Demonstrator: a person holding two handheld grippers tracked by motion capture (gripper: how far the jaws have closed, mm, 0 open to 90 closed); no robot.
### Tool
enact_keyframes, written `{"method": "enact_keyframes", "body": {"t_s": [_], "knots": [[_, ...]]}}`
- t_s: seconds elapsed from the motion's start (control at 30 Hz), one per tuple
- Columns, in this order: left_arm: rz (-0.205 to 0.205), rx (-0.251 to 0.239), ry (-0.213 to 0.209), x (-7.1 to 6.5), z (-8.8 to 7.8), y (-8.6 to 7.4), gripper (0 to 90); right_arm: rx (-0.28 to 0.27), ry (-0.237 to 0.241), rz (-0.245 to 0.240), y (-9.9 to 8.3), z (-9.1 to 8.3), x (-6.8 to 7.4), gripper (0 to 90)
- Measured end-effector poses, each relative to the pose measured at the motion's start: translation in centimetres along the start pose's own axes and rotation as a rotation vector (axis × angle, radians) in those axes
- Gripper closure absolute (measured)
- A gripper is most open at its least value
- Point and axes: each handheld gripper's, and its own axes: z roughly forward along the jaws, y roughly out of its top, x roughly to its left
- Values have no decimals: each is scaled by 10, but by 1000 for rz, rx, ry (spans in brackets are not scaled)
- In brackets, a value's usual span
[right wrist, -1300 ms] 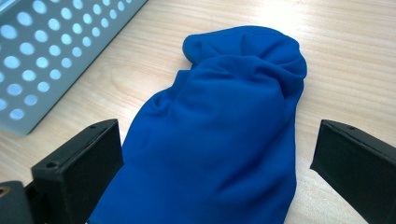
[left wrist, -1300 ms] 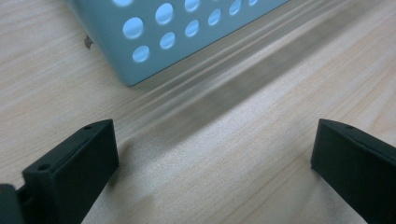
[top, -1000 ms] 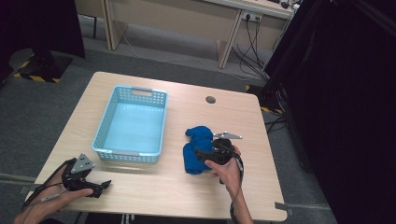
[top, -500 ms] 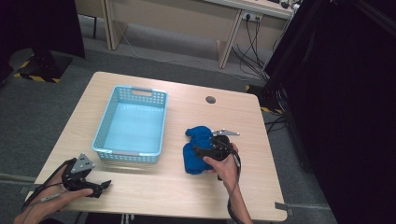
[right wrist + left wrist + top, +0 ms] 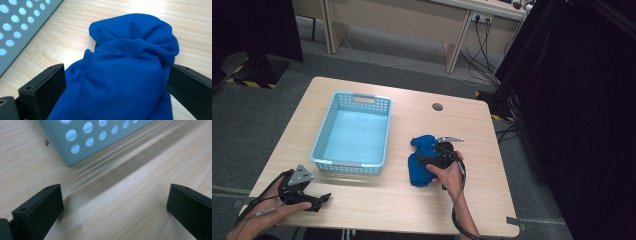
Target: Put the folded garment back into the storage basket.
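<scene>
Beside the light-blue basket (image 5: pixel 353 131) on the desk (image 5: pixel 472 200), the right gripper (image 5: pixel 116 82) straddles the crumpled blue cloth (image 5: pixel 130 65) (jaws spread wide); the left gripper (image 5: pixel 113 202) gapes, holding nothing.

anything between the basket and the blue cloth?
Nothing: in the high view only a bare strip of table separates the light blue basket from the blue cloth. The right gripper view shows the same bare wood between them.

blue cloth (image 5: pixel 125 72): lower part cut off at 6 o'clock edge, right gripper view | basket (image 5: pixel 100 137): only 1 corner inside frame, rest cut at 12 o'clock, left gripper view | left hand (image 5: pixel 259 217): forearm cut at 6 o'clock, high view
</scene>
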Motion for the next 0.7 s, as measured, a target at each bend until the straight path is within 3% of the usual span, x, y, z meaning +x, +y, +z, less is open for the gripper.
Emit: {"method": "enact_keyframes", "body": {"t_s": [0.4,0.7], "knots": [[1,1,0,0,0,0,0,26,-9,-5,3,12,3,27],[1,0,0,0,0,0,0,51,-42,-19,5,22,3,27]]}}
